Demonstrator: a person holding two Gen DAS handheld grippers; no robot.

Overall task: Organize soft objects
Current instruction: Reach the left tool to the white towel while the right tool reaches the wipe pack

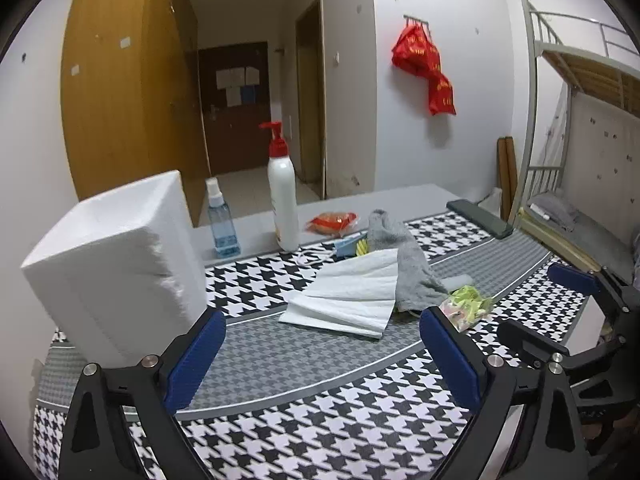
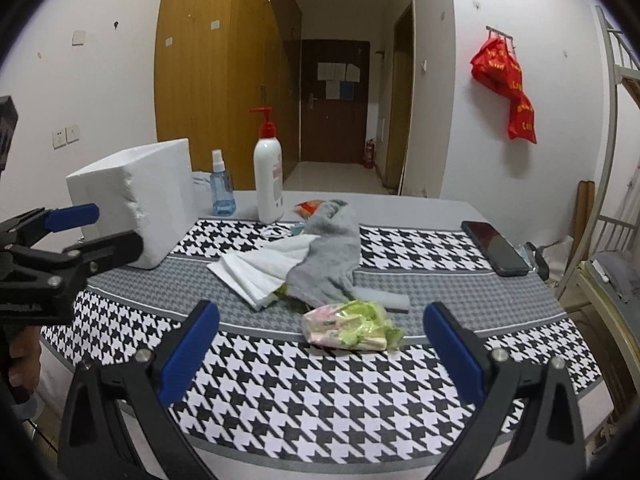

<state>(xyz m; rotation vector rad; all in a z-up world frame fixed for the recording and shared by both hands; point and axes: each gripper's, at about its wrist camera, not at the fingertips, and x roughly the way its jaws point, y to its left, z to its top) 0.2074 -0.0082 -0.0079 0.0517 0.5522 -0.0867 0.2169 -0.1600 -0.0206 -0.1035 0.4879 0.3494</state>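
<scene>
A grey sock (image 1: 404,264) (image 2: 328,256) lies across a folded white paper towel (image 1: 352,292) (image 2: 260,268) in the middle of the houndstooth cloth. A green and pink plastic packet (image 1: 468,304) (image 2: 352,326) lies in front of the sock. A grey-white sponge (image 2: 388,300) pokes out beside the sock. My left gripper (image 1: 320,344) is open and empty, just short of the towel. My right gripper (image 2: 320,344) is open and empty, just short of the packet; it also shows at the right of the left wrist view (image 1: 560,308).
A white foam box (image 1: 116,264) (image 2: 136,196) stands at the left. A blue spray bottle (image 1: 220,220) (image 2: 222,188), a white pump bottle (image 1: 282,192) (image 2: 268,172) and a red packet (image 1: 332,222) stand behind. A phone (image 2: 496,248) lies at the right.
</scene>
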